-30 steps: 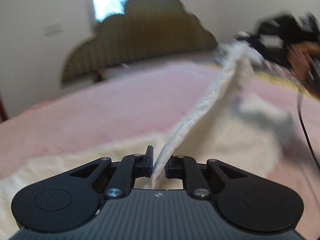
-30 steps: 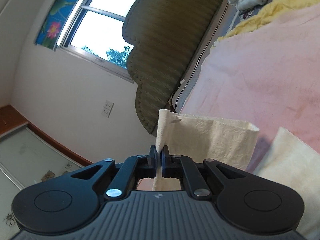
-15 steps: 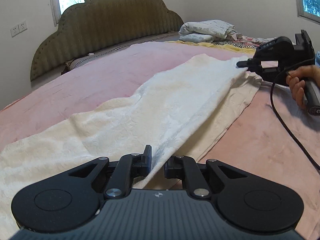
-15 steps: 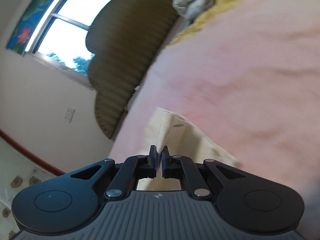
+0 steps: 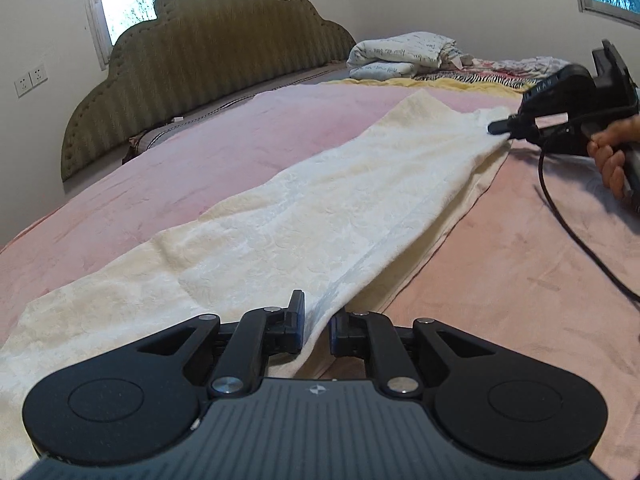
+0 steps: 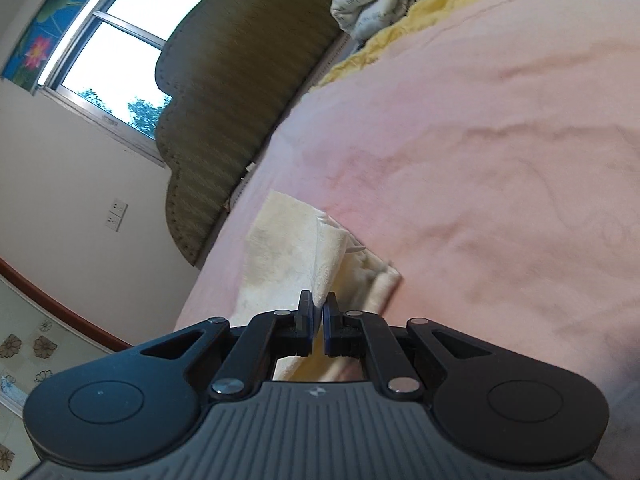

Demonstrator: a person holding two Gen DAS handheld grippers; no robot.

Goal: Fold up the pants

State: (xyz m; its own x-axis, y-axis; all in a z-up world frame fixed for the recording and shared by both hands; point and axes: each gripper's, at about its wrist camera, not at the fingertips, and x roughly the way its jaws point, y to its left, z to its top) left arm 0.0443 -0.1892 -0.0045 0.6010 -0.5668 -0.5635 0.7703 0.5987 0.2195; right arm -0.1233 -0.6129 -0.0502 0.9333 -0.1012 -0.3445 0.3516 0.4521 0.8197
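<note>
Bed (image 5: 200, 184), pink cover, fills both views; padded headboard (image 5: 208, 52) at the far end, a heap of folded bedding (image 5: 400, 56) by it.

Pants (image 5: 320, 208), cream, textured, lie along the bed cover in a long band. 1 layer appears doubled over another: a lower edge shows along the right side under the top layer. Judged: a lengthwise fold being laid down, leg over leg.

Left gripper (image 5: 316, 330) at the near end, jaws clamped on the near edge of the pants, cloth running up between them. Right gripper (image 5: 500, 128) at the far end, held by a hand (image 5: 612, 152), with a black cable (image 5: 560, 208) trailing across the cover. In the right wrist view the right gripper (image 6: 318, 320) is shut tight on a pinch of cream cloth.

Both ends held so the cloth stays taut and the edges line up as it settles; the span between looks flat, with little sag. Next, judged: release once the edges sit even.
</note>
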